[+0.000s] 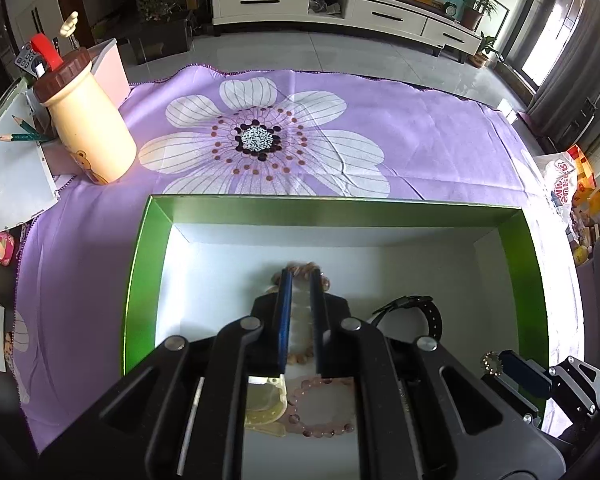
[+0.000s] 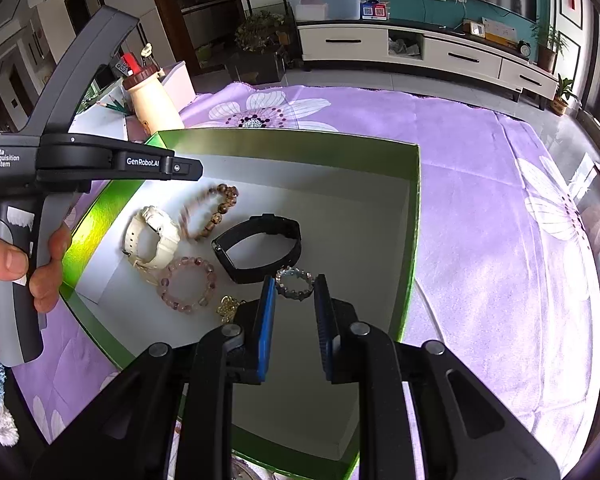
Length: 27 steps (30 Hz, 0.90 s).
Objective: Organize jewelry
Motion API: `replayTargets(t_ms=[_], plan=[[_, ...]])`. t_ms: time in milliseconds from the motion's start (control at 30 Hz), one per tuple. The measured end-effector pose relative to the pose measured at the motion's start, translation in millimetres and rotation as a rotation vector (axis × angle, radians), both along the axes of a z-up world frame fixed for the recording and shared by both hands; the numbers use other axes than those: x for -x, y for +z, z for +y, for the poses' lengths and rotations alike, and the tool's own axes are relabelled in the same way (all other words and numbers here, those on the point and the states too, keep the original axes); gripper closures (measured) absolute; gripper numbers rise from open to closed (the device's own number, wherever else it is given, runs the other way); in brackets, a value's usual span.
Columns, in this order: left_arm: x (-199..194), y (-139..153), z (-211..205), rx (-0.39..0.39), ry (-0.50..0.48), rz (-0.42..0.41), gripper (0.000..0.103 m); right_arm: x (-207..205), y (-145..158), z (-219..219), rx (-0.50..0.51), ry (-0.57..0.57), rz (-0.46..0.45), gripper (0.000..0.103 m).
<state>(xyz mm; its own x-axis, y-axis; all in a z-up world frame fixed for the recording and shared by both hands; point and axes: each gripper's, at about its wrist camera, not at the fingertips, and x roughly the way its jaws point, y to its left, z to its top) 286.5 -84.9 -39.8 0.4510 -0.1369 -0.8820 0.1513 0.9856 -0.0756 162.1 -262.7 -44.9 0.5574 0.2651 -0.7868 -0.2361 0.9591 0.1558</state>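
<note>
The silver ring (image 2: 295, 282), small, light, hard and probably slippery, sits between the right claw (image 2: 295, 292) tips over the green box (image 2: 288, 140), lower centre of frame; whether it is pinched I cannot tell. Its band faces the lens, so opposite rims are the grip. The left claw (image 1: 301, 280), slightly parted, hovers over the brown bead bracelet (image 1: 300, 270).

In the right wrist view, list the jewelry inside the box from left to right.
White watch → pink bead bracelet → black watch → silver crystal ring, which lies between the right tool's tips.
</note>
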Motion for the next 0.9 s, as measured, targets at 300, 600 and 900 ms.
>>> replayTargets(t_ms=[300,600,900], plan=[[16,16,-4,-0.013,-0.029,-0.063,0.047,0,-1,0,-0.011,-0.013,0.015,0.081],[54,46,4,-0.016,-0.062,-0.154,0.027,21,14,-4,-0.068,-0.021,-0.022,0.081],[127,70,52,0.084,-0.020,-0.187,0.024,71,45,3,-0.133,0.071,-0.101,0.080]])
